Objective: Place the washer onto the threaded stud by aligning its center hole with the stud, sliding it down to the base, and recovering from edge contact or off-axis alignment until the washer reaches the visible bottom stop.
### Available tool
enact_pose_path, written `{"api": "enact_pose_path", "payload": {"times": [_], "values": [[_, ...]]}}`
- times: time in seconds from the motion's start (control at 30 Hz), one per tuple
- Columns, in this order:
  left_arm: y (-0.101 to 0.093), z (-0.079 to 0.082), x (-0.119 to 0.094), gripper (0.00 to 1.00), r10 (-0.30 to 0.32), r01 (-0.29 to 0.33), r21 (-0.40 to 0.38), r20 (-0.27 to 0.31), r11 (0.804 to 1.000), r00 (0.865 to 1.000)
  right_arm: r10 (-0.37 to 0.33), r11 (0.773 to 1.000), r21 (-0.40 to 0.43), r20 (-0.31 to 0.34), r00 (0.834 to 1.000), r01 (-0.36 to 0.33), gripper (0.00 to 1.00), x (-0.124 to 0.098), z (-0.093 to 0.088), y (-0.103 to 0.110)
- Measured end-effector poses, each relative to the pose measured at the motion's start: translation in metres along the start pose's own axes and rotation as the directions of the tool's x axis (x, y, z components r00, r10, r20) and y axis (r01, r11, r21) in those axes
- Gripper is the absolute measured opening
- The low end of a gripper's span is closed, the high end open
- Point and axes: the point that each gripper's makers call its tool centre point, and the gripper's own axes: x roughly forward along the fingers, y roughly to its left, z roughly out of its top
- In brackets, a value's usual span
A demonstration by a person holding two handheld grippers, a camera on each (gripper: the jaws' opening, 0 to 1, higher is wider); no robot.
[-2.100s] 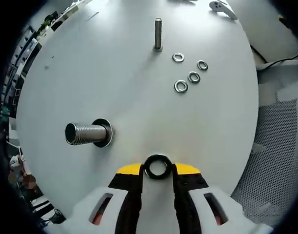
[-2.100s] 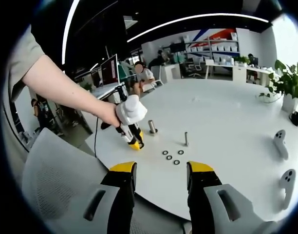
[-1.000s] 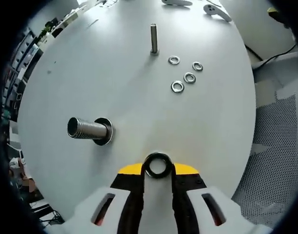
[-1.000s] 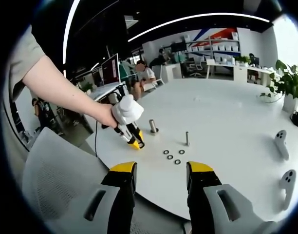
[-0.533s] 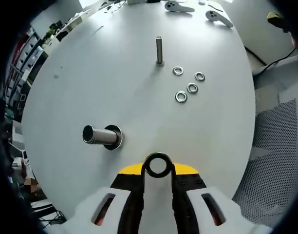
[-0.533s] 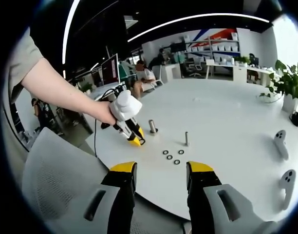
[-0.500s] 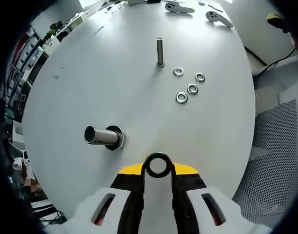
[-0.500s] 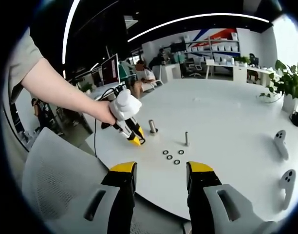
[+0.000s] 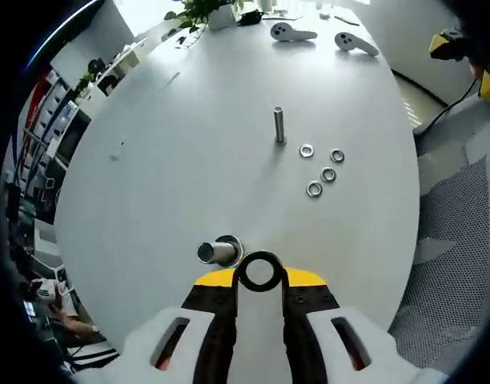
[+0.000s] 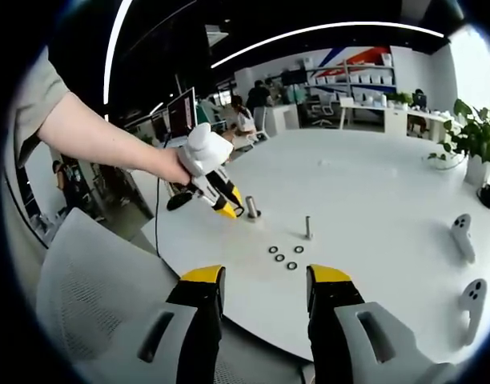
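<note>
In the left gripper view, the washer (image 9: 260, 271) sits between the jaws, with the threaded stud (image 9: 217, 252) touching at 10 o'clock. Four loose washers (image 9: 322, 170) lie on the table (image 9: 173, 152) at 1 o'clock, with the thin stud (image 9: 279, 126) just beside them at 10 o'clock

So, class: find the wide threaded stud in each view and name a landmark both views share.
Left gripper view: the wide threaded stud stands low, left of centre, beside the held washer.
Right gripper view: it stands left of centre on the table.
Shared landmark: the four loose washers.

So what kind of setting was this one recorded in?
Most likely an open-plan office or lab: a large round white table, rows of desks with chairs and shelving at the back, a monitor, and a potted plant.
</note>
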Motion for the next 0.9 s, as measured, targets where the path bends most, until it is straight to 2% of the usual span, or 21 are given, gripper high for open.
{"api": "enact_pose_path", "payload": {"times": [0.03, 0.33, 0.4, 0.47, 0.9], "values": [[0.006, 0.003, -0.002, 0.18, 0.024, -0.024, 0.019, 0.009, 1.000, 1.000, 0.000, 1.000, 0.000, -0.002, 1.000, 0.000, 0.43, 0.000, 0.000, 0.000], [0.025, 0.012, -0.004, 0.18, 0.049, -0.049, 0.004, 0.020, 0.999, 0.999, -0.001, 1.000, 0.000, 0.004, 1.000, 0.001, 0.43, 0.000, 0.001, 0.000], [0.031, 0.014, -0.005, 0.18, 0.076, -0.077, 0.013, 0.029, 0.997, 0.997, -0.003, 1.000, 0.000, 0.006, 1.000, 0.003, 0.43, 0.000, 0.001, -0.001], [0.032, 0.015, -0.004, 0.18, 0.071, -0.071, -0.011, 0.024, 0.997, 0.997, -0.003, 1.000, -0.001, 0.005, 1.000, 0.003, 0.43, 0.000, 0.001, -0.001], [0.030, 0.017, -0.005, 0.18, 0.061, -0.061, -0.028, 0.005, 0.998, 0.998, -0.004, 1.000, 0.006, 0.011, 1.000, 0.004, 0.43, -0.001, 0.002, -0.001]]}}
